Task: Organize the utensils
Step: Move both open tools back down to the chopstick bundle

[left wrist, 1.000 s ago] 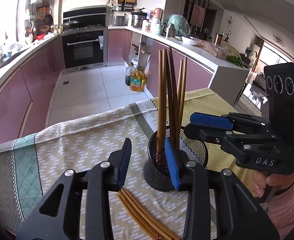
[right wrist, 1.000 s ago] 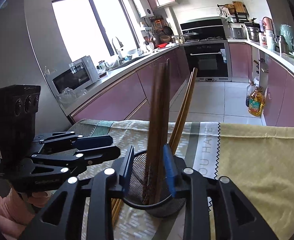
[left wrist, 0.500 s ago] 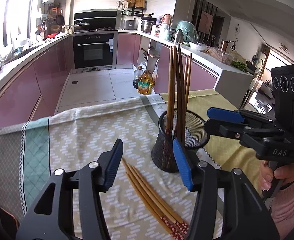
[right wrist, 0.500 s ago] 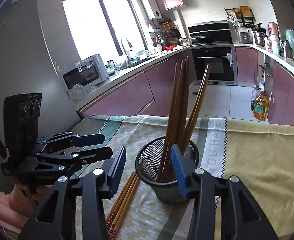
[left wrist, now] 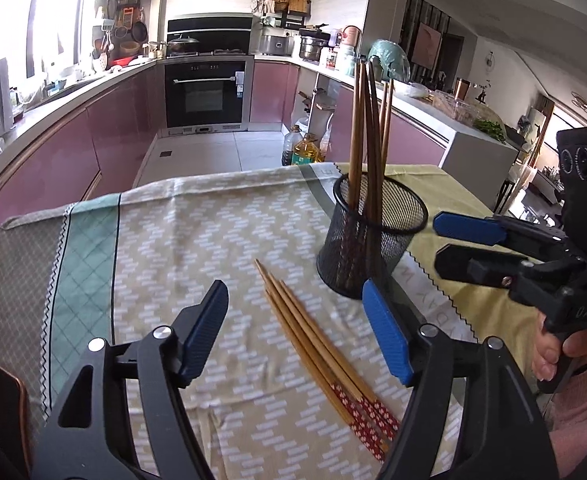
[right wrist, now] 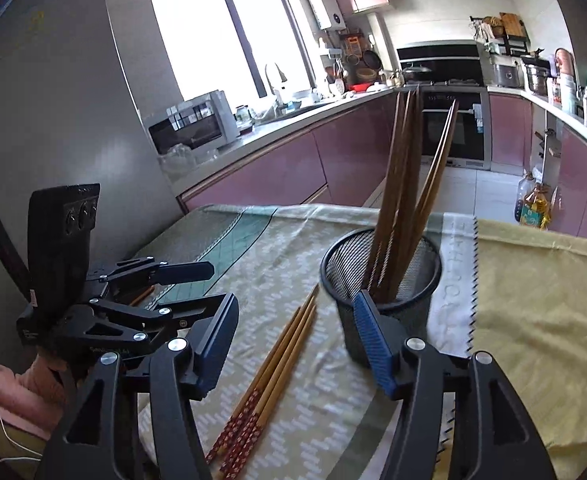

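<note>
A black mesh holder [left wrist: 373, 240] stands upright on the table with several brown chopsticks [left wrist: 367, 136] in it; it also shows in the right wrist view [right wrist: 381, 284]. Several lighter chopsticks [left wrist: 317, 344] with red patterned ends lie flat on the cloth to the left of the holder, also in the right wrist view [right wrist: 277, 364]. My left gripper [left wrist: 297, 328] is open and empty above the loose chopsticks. My right gripper [right wrist: 293, 340] is open and empty, just short of the holder; it shows at the right of the left wrist view [left wrist: 469, 244].
The table is covered by a patterned cloth [left wrist: 181, 240] and a yellow cloth [right wrist: 541, 300]. Beyond its far edge are the kitchen floor, purple cabinets [left wrist: 93, 152], an oven [left wrist: 205, 96] and an oil bottle [left wrist: 303, 150].
Both grippers have pulled back from the holder and opened wider. The loose chopsticks on the cloth have come fully into view.
</note>
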The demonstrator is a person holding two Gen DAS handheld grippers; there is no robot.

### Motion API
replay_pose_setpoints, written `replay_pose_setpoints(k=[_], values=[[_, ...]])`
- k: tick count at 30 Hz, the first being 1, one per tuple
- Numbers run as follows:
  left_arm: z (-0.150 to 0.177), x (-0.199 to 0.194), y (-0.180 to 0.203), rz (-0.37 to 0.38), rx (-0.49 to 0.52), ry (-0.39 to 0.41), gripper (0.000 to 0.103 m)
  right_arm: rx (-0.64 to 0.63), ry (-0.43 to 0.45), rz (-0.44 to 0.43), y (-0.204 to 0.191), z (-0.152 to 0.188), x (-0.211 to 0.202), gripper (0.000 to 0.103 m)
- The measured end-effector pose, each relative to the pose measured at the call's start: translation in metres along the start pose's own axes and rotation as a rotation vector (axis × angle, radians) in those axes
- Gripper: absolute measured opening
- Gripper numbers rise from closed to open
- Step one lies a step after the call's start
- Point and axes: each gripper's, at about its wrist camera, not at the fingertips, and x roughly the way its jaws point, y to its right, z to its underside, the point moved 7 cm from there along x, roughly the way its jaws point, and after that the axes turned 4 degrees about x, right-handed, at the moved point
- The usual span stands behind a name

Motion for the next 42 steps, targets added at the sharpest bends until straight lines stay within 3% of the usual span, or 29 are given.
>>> replay_pose_setpoints(k=[11, 23, 34, 42], values=[[0.033, 0.001, -0.005, 0.000, -0.020, -0.054, 0.069, 0.019, -0.074, -0.021, -0.010, 0.028, 0.020, 0.058], [0.070, 0.020, -0.005, 0.021, -0.017, -0.165, 0.069, 0.060, -0.201, 0.041, 0.006, 0.064, 0.047, 0.056], [0.088, 0.039, 0.009, 0.025, 0.032, -0.239, 0.069, 0.064, -0.222, 0.057, 0.007, 0.066, 0.055, 0.056], [0.089, 0.041, 0.011, 0.013, 0.061, -0.243, 0.069, 0.042, -0.238, 0.070, 0.007, 0.068, 0.061, 0.056]])
